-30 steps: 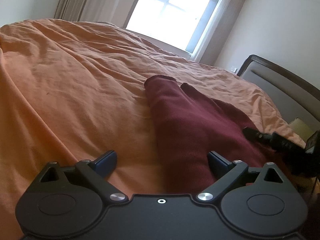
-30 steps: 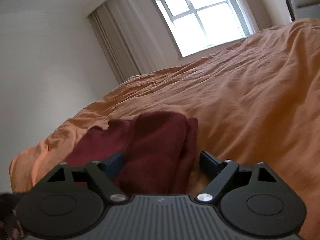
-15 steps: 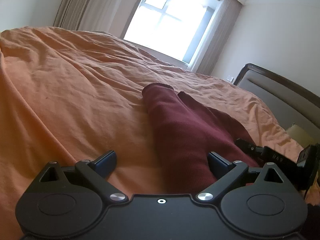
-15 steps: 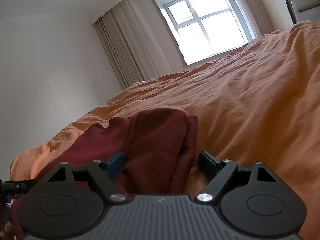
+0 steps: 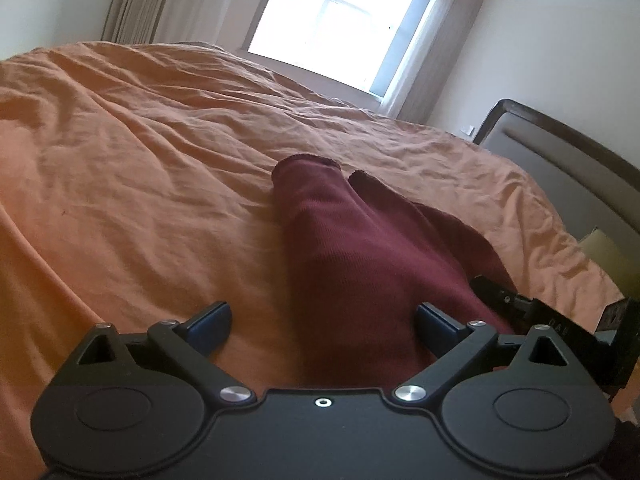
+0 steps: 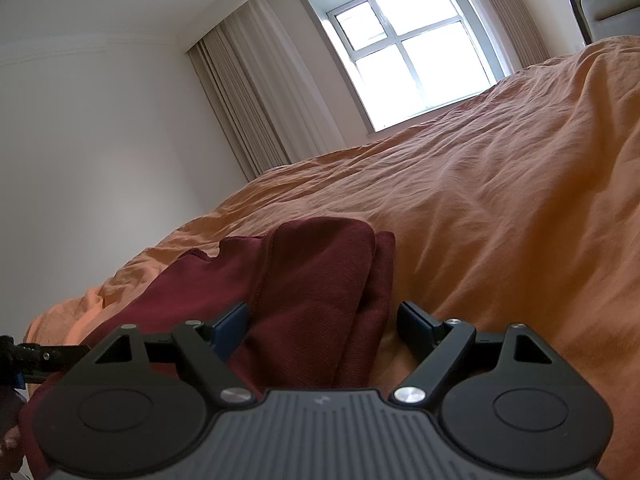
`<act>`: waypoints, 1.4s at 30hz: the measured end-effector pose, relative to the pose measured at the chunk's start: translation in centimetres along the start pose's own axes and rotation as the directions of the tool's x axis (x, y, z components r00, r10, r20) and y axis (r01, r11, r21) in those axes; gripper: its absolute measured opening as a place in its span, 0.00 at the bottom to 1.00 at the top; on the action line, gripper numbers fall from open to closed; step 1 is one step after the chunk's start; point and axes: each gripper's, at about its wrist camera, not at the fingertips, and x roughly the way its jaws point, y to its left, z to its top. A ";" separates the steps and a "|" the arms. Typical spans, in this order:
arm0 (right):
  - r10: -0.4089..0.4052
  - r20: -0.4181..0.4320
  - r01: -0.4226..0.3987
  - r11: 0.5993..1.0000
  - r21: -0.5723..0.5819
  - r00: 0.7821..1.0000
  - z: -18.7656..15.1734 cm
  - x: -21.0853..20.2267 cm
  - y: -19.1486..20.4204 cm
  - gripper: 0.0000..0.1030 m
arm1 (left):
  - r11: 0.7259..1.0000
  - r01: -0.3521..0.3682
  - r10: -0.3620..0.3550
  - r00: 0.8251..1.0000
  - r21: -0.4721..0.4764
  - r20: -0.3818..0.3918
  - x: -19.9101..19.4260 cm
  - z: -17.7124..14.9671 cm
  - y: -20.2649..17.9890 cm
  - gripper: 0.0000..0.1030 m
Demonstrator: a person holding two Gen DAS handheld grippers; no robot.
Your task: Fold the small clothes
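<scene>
A dark red knit garment (image 5: 352,264) lies folded lengthwise on the orange bedspread (image 5: 140,184). My left gripper (image 5: 324,320) is open, its blue-padded fingers straddling the garment's near end low over the bed. In the right wrist view the same garment (image 6: 312,300) sits between the open fingers of my right gripper (image 6: 324,324), whose left pad rests against the cloth. The right gripper's black body (image 5: 532,316) shows at the right edge of the left wrist view, and the left one's tip (image 6: 36,354) shows at the left edge of the right wrist view.
The wrinkled orange bedspread (image 6: 500,208) stretches far beyond the garment. A grey padded headboard (image 5: 568,168) stands at the right. A bright window (image 5: 340,24) with beige curtains (image 6: 248,112) fills the back wall.
Both cameras have tipped upward, showing more wall and window. Both grippers sit lower by the garment's near end. The fingers have stayed open.
</scene>
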 end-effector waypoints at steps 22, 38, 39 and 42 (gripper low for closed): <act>-0.003 -0.017 0.003 1.000 -0.026 1.000 0.4 -0.9 2.3 0.37 | 0.998 0.058 -0.058 0.995 -0.009 -0.085 0.4 2.1 -1.3 0.41; 0.077 0.015 -0.074 0.990 -0.120 0.997 5.3 4.1 14.8 0.21 | 0.997 -0.041 0.037 0.997 0.062 0.070 -6.2 9.5 3.7 0.29; 0.090 0.009 -0.088 0.990 -0.110 0.996 5.5 5.2 15.5 0.21 | 0.996 -0.064 0.059 0.995 0.059 0.079 -6.6 9.9 4.5 0.29; 0.118 -0.035 -0.120 0.991 -0.060 0.992 5.6 9.1 17.6 0.21 | 0.991 -0.124 0.121 0.989 0.041 0.086 -7.2 11.2 6.9 0.29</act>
